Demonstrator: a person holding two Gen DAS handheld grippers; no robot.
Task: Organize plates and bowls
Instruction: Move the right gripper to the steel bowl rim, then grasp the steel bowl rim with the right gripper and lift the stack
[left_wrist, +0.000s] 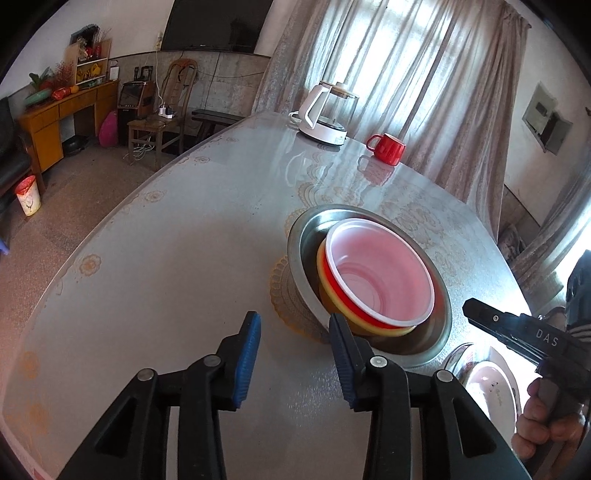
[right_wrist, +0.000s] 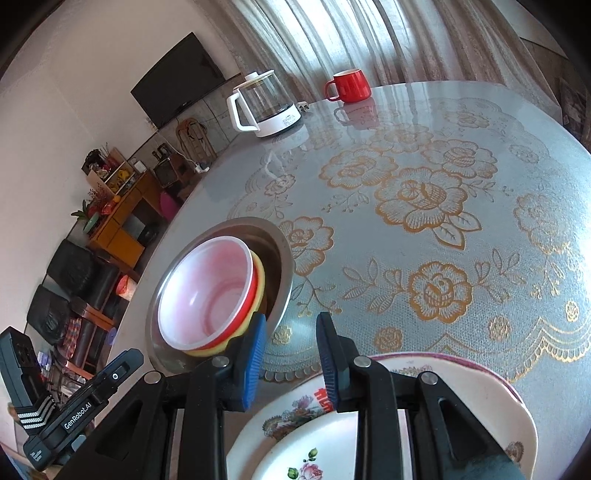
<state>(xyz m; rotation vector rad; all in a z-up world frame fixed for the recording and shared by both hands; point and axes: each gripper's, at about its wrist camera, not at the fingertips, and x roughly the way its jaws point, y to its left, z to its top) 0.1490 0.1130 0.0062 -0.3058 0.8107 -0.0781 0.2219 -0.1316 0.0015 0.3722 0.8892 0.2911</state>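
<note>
Tablecloth (right_wrist: 424, 229) with gold roses under a glossy clear cover spreads over the round table, and pale curtains (left_wrist: 388, 74) hang behind it at twelve o'clock. A dark television (right_wrist: 177, 81) sits on the wall, with an orange wooden cabinet (left_wrist: 62, 118) and a wooden chair (left_wrist: 166, 110) farther back at ten o'clock.

A white kettle (left_wrist: 325, 110) and a red mug (left_wrist: 388, 147) stand near the far edge, well apart from the dishes. Nearer, a steel basin (left_wrist: 369, 288) holds a yellow bowl (left_wrist: 332, 299) with a red bowl (left_wrist: 380, 273), white inside, nested in it and tilted. At five o'clock from the basin lie stacked flowered plates (right_wrist: 332, 435).

The left gripper (left_wrist: 295, 354) hangs just before the basin, jaws apart, nothing between them, its right finger close to the basin rim. The right gripper (right_wrist: 291, 354) hovers over the plates, jaws parted and empty; whether it touches a plate I cannot tell. A hand (left_wrist: 550, 424) grasps its handle.
</note>
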